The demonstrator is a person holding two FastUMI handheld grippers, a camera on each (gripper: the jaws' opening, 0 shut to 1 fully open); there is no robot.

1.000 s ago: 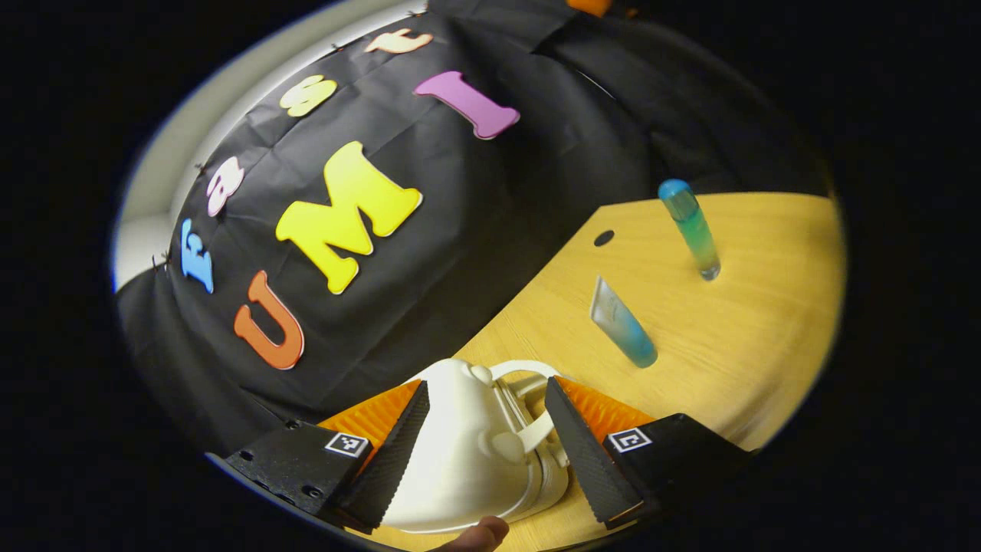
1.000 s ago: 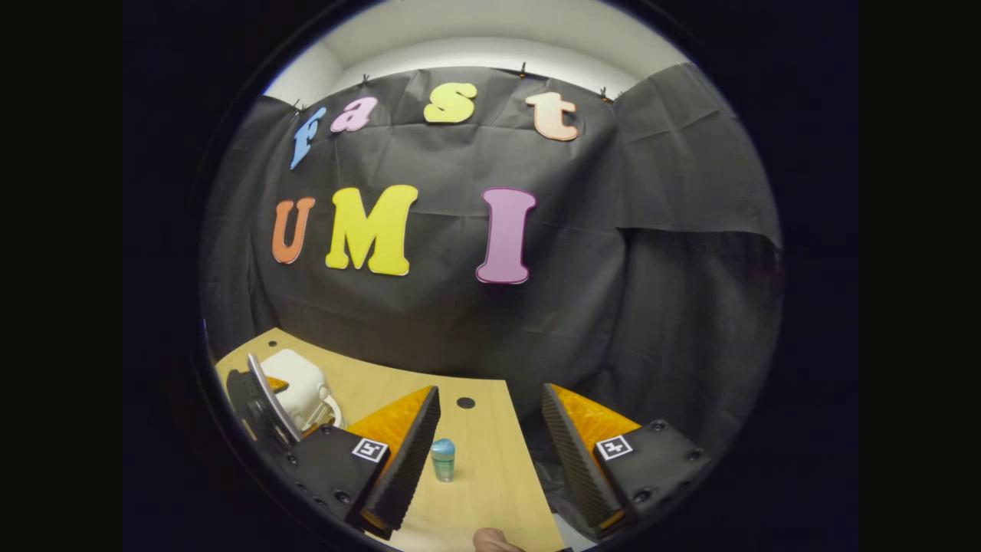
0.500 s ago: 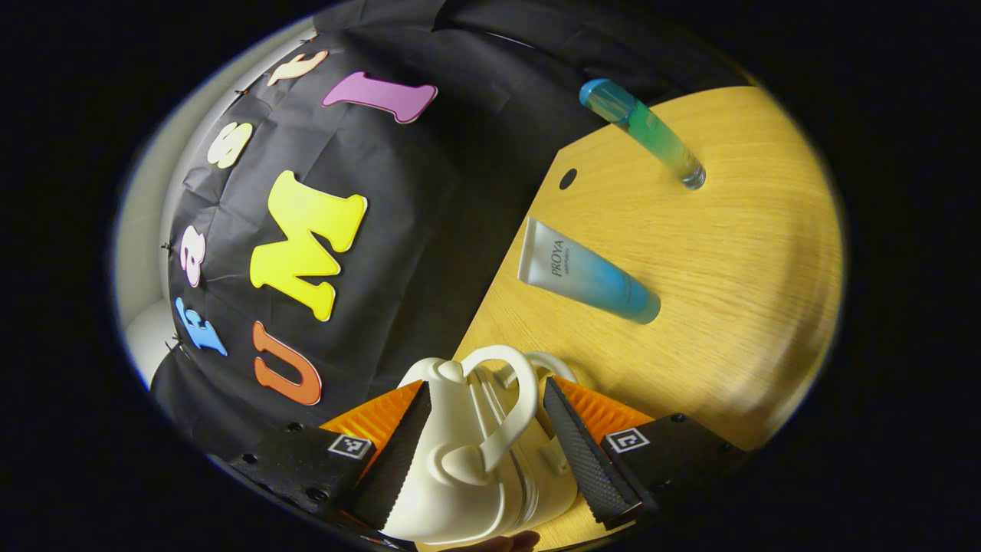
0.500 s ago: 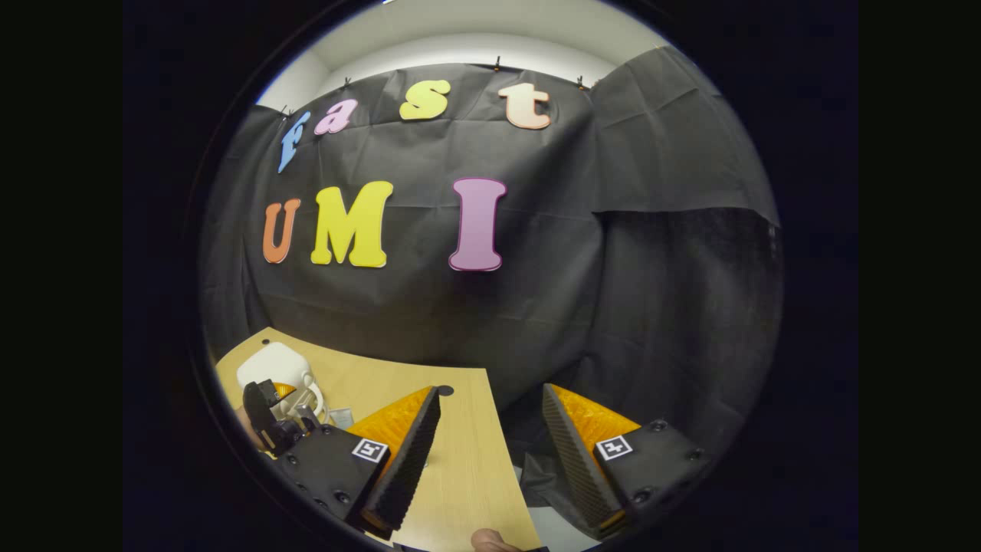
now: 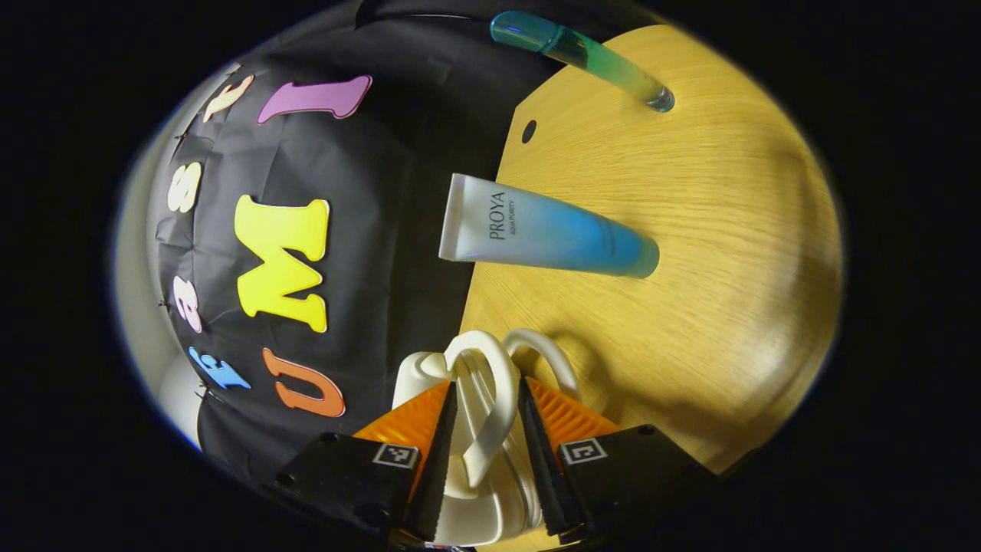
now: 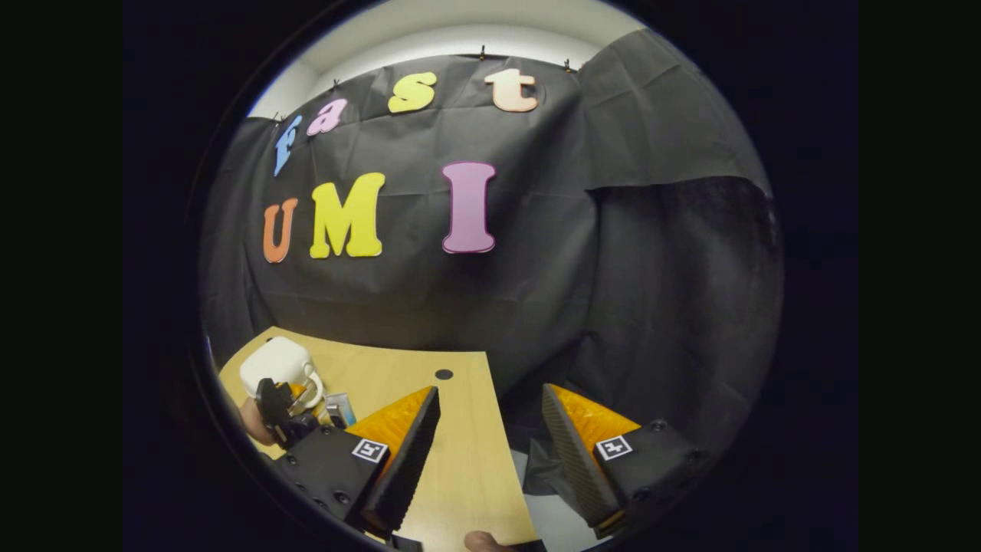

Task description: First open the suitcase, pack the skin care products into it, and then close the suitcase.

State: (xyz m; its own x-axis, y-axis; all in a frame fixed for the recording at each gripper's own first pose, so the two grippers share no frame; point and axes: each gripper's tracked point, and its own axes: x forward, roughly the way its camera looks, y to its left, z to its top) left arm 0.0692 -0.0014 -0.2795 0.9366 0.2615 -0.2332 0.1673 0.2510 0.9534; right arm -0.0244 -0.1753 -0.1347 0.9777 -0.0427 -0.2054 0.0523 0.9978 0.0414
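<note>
A smooth, matt plastic shell is being shown by the white suitcase (image 5: pixel 460 491), whose handle (image 5: pixel 490 399) is looking equally moulded. The bench (image 5: pixel 690 253) is being seen as light wood with fine grain and a soft sheen. The tube (image 5: pixel 548 234) is looking satin plastic, the slim bottle (image 5: pixel 590 57) glossy and translucent.

We list a small white suitcase (image 5: pixel 479 429), closed, standing on the wooden table's edge; a white-to-blue skincare tube (image 5: pixel 546 232) standing on its cap nearby; a slim blue-green bottle (image 5: pixel 582 55) upright, farther off.
</note>
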